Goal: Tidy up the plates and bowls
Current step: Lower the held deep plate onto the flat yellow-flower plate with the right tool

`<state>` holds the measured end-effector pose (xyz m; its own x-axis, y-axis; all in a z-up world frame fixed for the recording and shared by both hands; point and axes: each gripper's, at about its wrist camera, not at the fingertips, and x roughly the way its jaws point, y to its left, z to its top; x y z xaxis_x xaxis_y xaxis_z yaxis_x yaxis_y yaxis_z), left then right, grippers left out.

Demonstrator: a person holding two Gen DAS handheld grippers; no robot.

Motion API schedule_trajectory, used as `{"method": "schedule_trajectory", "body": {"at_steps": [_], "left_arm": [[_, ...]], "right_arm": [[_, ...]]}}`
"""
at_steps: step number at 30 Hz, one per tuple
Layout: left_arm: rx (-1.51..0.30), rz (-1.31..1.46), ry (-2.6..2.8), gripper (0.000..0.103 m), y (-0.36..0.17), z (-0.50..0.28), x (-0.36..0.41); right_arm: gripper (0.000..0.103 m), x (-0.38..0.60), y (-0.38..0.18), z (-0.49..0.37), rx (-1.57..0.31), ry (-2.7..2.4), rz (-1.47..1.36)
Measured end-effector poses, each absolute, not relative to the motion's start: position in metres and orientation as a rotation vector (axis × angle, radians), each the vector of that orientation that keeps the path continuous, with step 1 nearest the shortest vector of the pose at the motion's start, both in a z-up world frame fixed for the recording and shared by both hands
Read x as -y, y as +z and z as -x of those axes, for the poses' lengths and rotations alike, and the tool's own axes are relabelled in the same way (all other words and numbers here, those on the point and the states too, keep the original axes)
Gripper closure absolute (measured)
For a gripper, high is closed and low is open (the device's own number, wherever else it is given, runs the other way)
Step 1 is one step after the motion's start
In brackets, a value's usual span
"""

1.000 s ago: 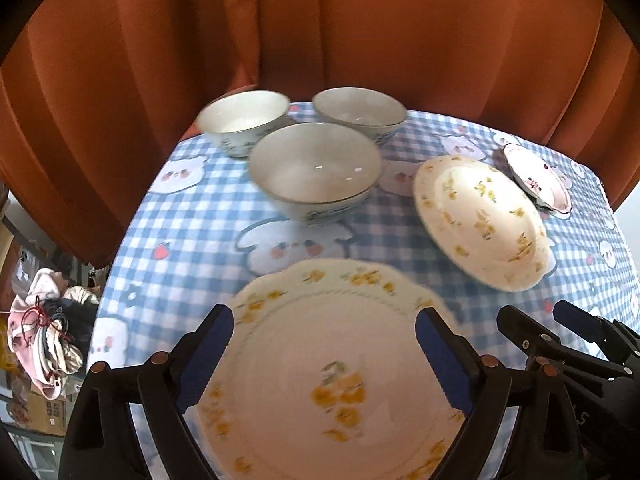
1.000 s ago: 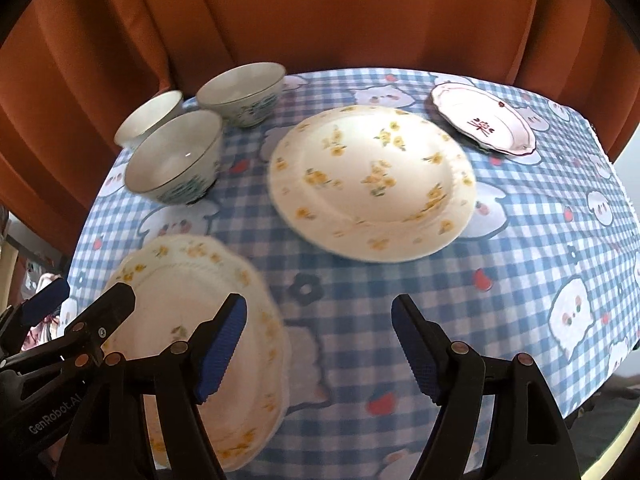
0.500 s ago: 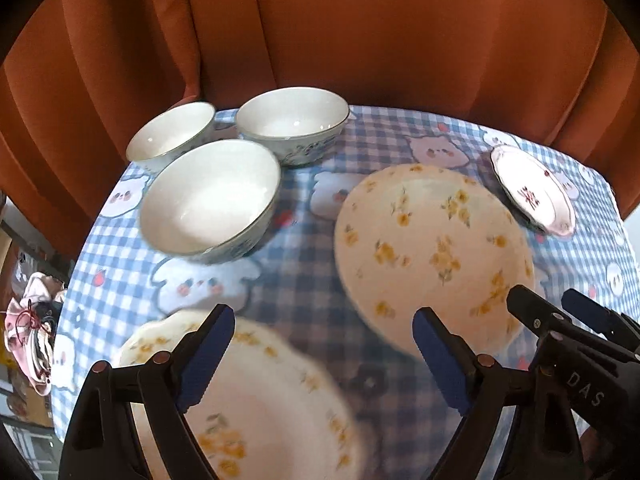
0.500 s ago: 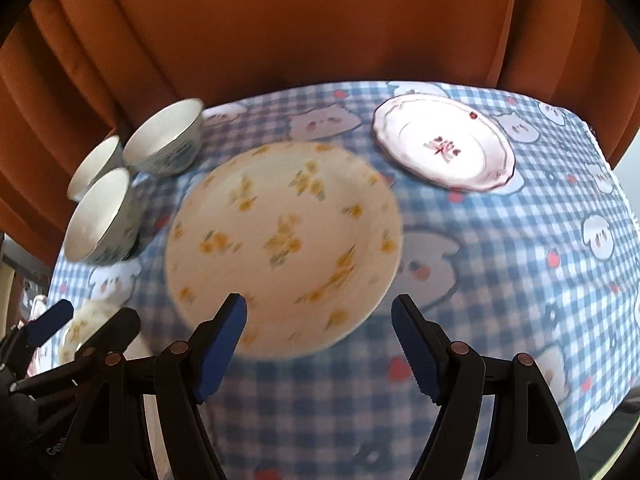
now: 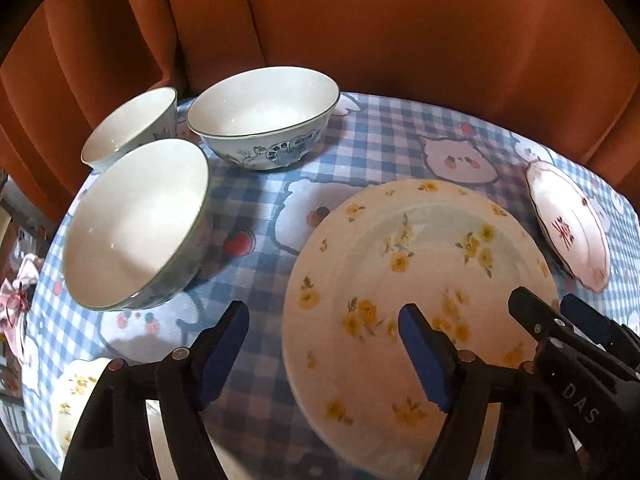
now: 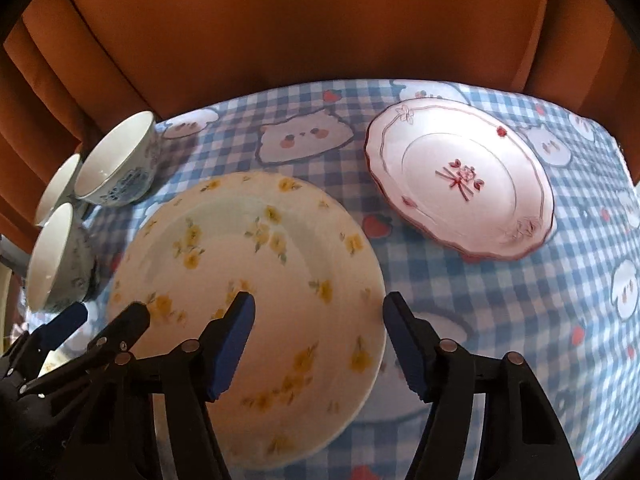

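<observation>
A cream plate with yellow flowers [image 5: 400, 264] [image 6: 248, 264] lies flat on the checked tablecloth. My left gripper [image 5: 322, 344] hovers over its left rim, jaws closing, the rim between them and no pad touching it. My right gripper [image 6: 320, 336] straddles the plate's right rim the same way, jaws closing without touching. Each gripper shows in the other's view, the right gripper [image 5: 546, 300] and the left gripper [image 6: 106, 314]. Three white bowls with blue patterns [image 5: 136, 220] [image 5: 264, 112] [image 5: 128, 128] stand upright at the left.
A white plate with red trim [image 6: 460, 180] [image 5: 568, 228] lies to the right of the flowered one. A second yellow-flowered plate [image 5: 76, 392] sits near the table's front left edge. An orange curtain [image 5: 400, 20] hangs close behind the blue checked tablecloth [image 5: 380, 148].
Both grippers have moved right and a little down, from the near flowered plate to the second one. Both pairs of jaws have narrowed. Nothing on the table has shifted.
</observation>
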<state>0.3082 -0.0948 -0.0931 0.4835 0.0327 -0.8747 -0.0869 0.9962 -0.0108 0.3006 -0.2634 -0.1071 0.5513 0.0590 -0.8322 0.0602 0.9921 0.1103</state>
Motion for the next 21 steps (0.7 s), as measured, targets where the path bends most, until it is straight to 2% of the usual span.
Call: {"method": "schedule_trajectory", "body": {"at_steps": [8,21], "left_arm": [[-1.109,0.052,0.058,0.032,-0.111,-0.327,0.103],[-1.156,0.004,0.018,0.032,-0.113,-0.308,0.116]], "right_arm": [[0.041,0.269,-0.122,-0.325,-1.019,-0.005,-0.145],[0.041,0.277,-0.125,-0.313,-1.049,-0.024,-0.148]]}}
